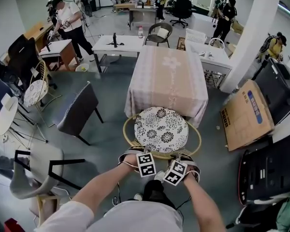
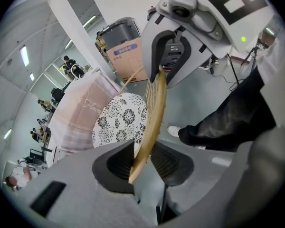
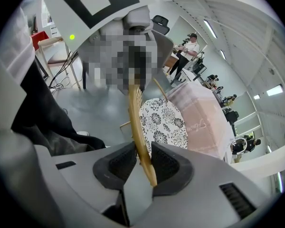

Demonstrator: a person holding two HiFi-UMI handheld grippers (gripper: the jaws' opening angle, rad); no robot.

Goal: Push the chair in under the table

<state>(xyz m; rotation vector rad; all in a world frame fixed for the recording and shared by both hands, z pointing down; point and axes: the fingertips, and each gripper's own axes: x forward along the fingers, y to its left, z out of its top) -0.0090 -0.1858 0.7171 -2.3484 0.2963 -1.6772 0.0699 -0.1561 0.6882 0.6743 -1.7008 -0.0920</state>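
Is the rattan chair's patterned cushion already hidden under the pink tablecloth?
No: the head view shows the patterned cushion of the rattan chair wholly in sight, before the hanging edge of the pink tablecloth.

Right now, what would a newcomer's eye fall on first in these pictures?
The round chair with its black-and-white flowered cushion, at the near end of the pink-covered table. The left gripper and the right gripper each clamp its wicker back rim, side by side.
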